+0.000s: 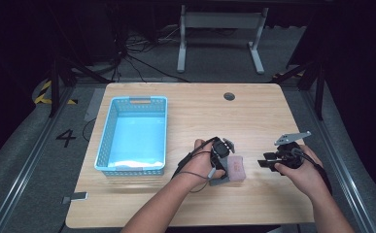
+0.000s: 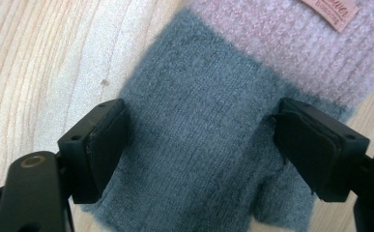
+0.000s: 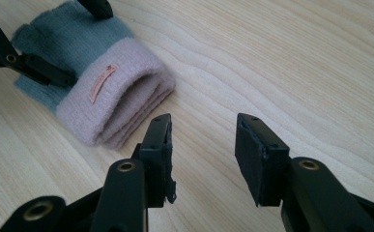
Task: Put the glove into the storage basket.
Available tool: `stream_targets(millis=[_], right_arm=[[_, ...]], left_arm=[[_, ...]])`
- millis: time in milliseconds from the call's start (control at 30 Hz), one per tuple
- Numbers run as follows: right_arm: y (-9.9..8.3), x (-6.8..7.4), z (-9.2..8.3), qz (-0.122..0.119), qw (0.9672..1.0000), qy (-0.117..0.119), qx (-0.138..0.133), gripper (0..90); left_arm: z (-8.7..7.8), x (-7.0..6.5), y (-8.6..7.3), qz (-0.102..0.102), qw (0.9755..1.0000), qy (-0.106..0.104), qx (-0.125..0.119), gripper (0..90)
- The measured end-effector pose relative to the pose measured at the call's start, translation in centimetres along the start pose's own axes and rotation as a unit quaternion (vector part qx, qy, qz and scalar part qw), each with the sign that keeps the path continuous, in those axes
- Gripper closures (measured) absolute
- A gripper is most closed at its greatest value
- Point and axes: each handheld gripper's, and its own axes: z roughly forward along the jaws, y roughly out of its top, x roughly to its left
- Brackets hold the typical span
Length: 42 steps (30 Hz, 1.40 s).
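A knitted glove [image 1: 234, 168] with a grey body and a pink cuff lies on the wooden table [image 1: 200, 111], near its front middle. My left gripper [image 1: 220, 171] hangs over the glove's grey part [image 2: 199, 154], open, one jaw on each side of the fabric. The pink cuff [image 3: 112, 104] carries a small tan label [image 2: 332, 10]. My right gripper [image 1: 264, 161] stands open just right of the glove, with bare wood between its pads [image 3: 254, 154]. The left gripper's black jaw tip [image 3: 97, 7] reaches over the glove in the right gripper view.
A light blue plastic basket [image 1: 109, 141] stands on the table's left half. A round cable hole [image 1: 229, 96] sits near the far edge. Beyond the table are a white table frame [image 1: 219, 34] and floor cables [image 1: 142, 53].
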Motion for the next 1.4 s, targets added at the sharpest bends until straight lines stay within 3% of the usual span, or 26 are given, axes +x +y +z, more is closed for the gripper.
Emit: stream_targets(millis=[333,467,667,767,1067,1133,1400], right_arm=[[0.1,-0.1,-0.4,0.006,0.9999,-0.006,-0.014,59.0],[0.3,-0.2,-0.4,0.005,0.9999,-0.005,-0.016,59.1],[0.8,-0.3,-0.1,0.000,0.9999,-0.003,-0.017,60.1],[1.0,-0.3,0.0,-0.003,0.9998,-0.001,-0.018,60.3],[1.1,-0.4,0.0,-0.005,0.9998,-0.004,-0.018,62.6],[1.0,-0.5,-0.1,-0.002,0.9998,-0.007,-0.019,62.9],[0.9,-0.6,-0.3,0.001,0.9998,-0.008,-0.020,62.4]], left_arm=[[-0.2,-0.5,0.4,0.005,0.9997,0.007,0.024,30.0],[-0.4,-0.9,0.8,0.010,0.9993,0.001,0.035,43.5],[-0.6,-1.0,0.6,0.020,0.9994,-0.006,0.029,62.5],[-0.6,-0.9,0.4,0.019,0.9996,-0.010,0.017,65.9],[-1.3,-0.8,0.3,0.023,0.9994,-0.022,0.010,69.6],[-2.0,-0.9,0.2,0.020,0.9993,-0.033,-0.001,69.8],[-4.4,-0.7,-0.1,0.026,0.9991,-0.027,-0.021,69.8]])
